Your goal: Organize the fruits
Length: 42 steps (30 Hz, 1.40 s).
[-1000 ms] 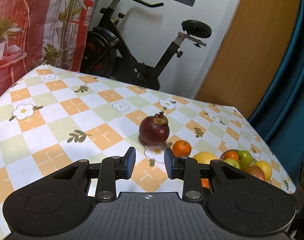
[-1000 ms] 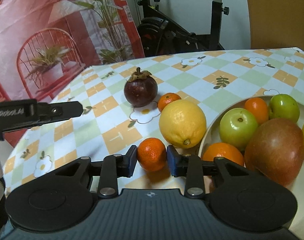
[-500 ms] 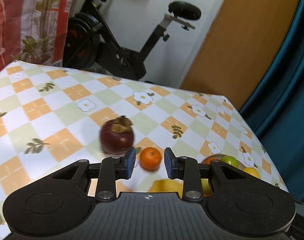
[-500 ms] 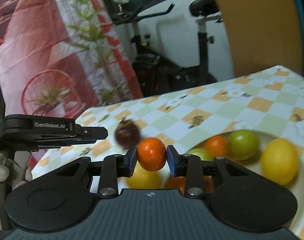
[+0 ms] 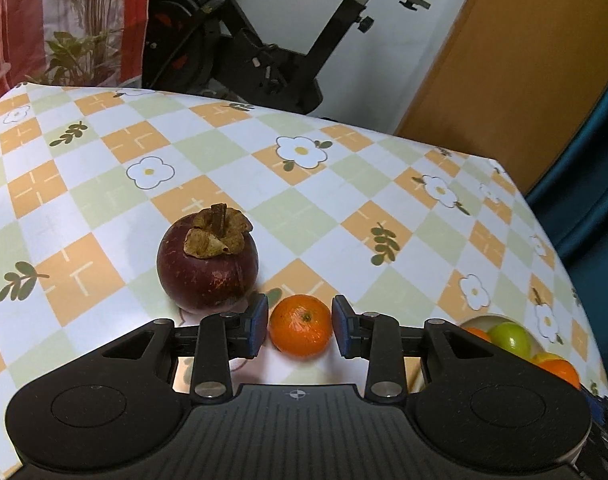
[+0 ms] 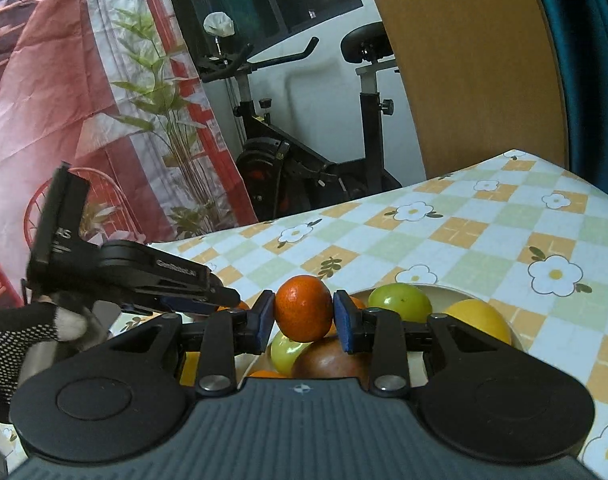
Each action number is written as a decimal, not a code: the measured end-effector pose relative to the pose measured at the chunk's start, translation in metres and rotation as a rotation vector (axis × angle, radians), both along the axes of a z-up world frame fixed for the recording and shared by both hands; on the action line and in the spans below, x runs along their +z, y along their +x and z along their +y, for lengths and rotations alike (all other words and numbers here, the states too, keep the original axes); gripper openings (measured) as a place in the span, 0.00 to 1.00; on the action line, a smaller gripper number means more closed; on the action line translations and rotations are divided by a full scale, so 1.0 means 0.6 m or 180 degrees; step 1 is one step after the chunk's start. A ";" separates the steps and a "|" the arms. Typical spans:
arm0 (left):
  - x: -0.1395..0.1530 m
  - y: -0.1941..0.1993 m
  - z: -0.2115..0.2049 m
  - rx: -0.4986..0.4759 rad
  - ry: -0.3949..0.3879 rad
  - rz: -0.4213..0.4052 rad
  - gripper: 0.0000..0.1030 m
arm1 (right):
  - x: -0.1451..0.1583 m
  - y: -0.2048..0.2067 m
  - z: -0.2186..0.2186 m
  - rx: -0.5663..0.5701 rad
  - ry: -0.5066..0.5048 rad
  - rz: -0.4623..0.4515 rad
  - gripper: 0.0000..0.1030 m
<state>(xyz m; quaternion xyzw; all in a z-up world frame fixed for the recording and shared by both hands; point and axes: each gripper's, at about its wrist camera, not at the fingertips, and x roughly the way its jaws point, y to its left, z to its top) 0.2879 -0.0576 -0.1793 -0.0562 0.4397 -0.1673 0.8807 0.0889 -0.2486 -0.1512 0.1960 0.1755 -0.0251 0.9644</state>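
Note:
A small tangerine [image 5: 301, 325] sits on the checked tablecloth between the blue pads of my left gripper [image 5: 300, 330]. Its jaws are opening, with a thin gap on each side of the fruit. A dark purple mangosteen [image 5: 208, 264] stands just left of the left finger [image 5: 258, 328]. My right gripper [image 6: 303, 316] is shut on another tangerine [image 6: 303, 308], held in the air above the near side of the white bowl [image 6: 444, 289]. The bowl holds a green fruit [image 6: 400, 302], a lemon [image 6: 478, 320], a reddish apple [image 6: 328, 362] and more.
An exercise bike [image 5: 264, 40] stands behind the table's far edge, a wooden panel [image 5: 504, 60] to its right. A gloved hand [image 6: 20, 328] holds the left gripper's body [image 6: 144, 276] at the left of the right wrist view. The bowl's rim [image 5: 476, 322] lies right of the left gripper.
My left gripper moved right and down, from facing the mangosteen to straddling the small tangerine, and its jaws widened slightly. My right gripper lifted its tangerine off the table to above the bowl.

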 end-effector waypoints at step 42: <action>0.033 -0.216 -0.079 -0.1047 -0.0064 -0.0252 0.39 | -0.031 -0.109 -0.063 -0.0268 -0.0007 0.0247 0.33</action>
